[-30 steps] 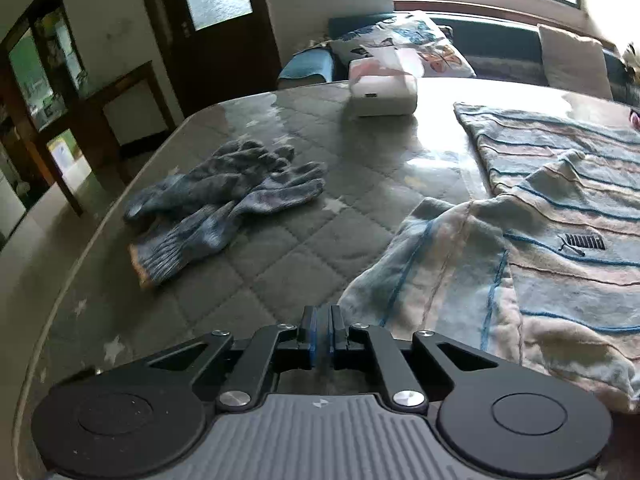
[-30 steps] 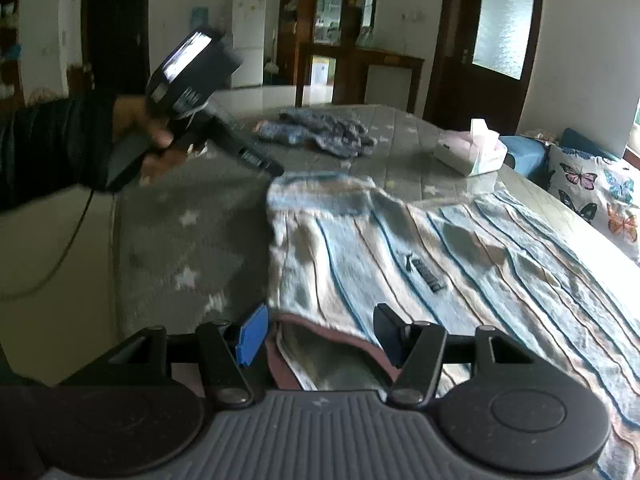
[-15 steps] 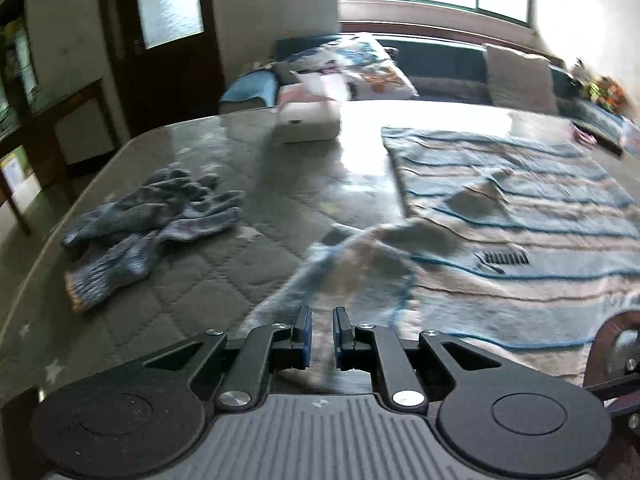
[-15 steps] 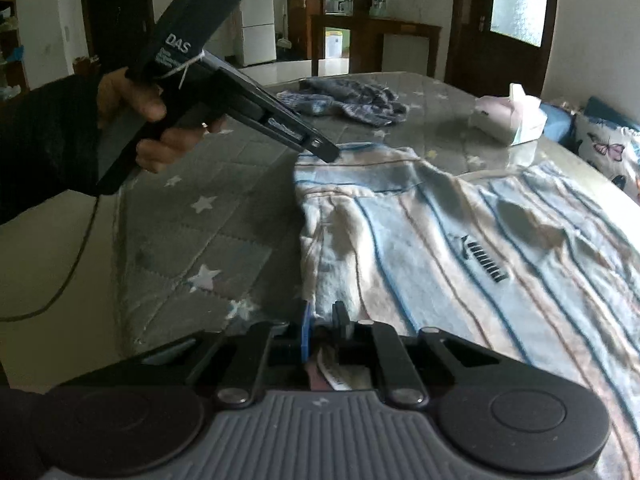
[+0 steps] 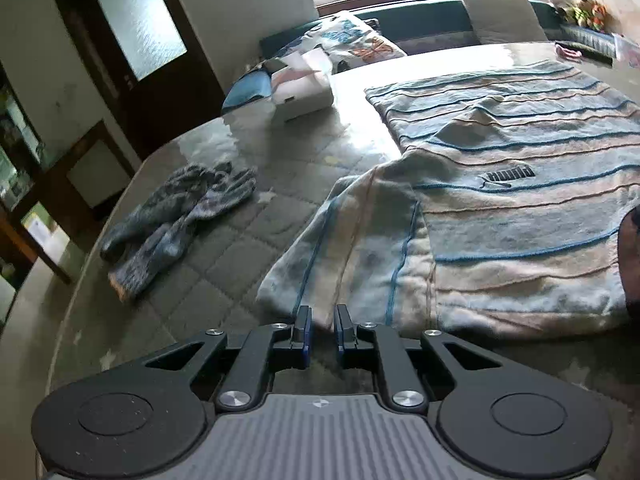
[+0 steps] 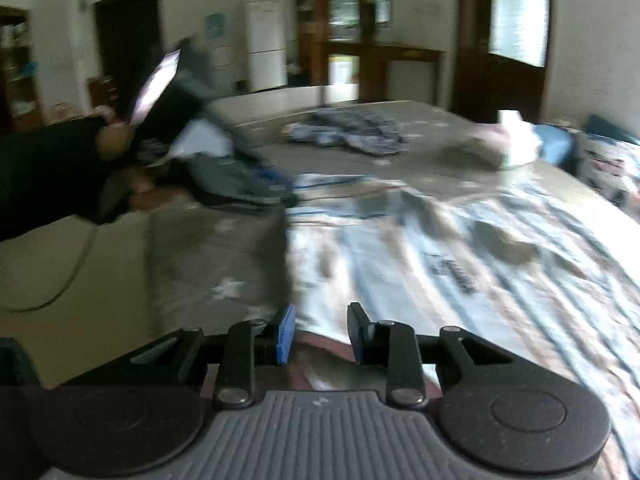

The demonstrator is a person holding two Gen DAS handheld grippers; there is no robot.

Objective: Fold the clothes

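Observation:
A striped pale blue and beige shirt (image 5: 520, 208) with a dark logo lies spread on the quilted grey table (image 5: 224, 256). Its sleeve (image 5: 352, 248) is folded in over the body and ends right in front of my left gripper (image 5: 321, 330), whose jaws stand a narrow gap apart with the sleeve edge just at their tips. In the blurred right wrist view the shirt (image 6: 460, 264) lies ahead, and my right gripper (image 6: 320, 332) is open over the reddish collar edge (image 6: 320, 354). The left gripper (image 6: 276, 188) shows there at the shirt's far corner.
A pair of grey-blue work gloves (image 5: 180, 216) lies left of the shirt. A white tissue box (image 5: 300, 88) stands at the table's far side. A sofa with cushions (image 5: 500, 16) runs under the window. The table's left edge drops to the floor.
My left gripper has opened slightly and let the sleeve down, folded over the shirt. My right gripper, shut on the collar edge half a second ago, has opened.

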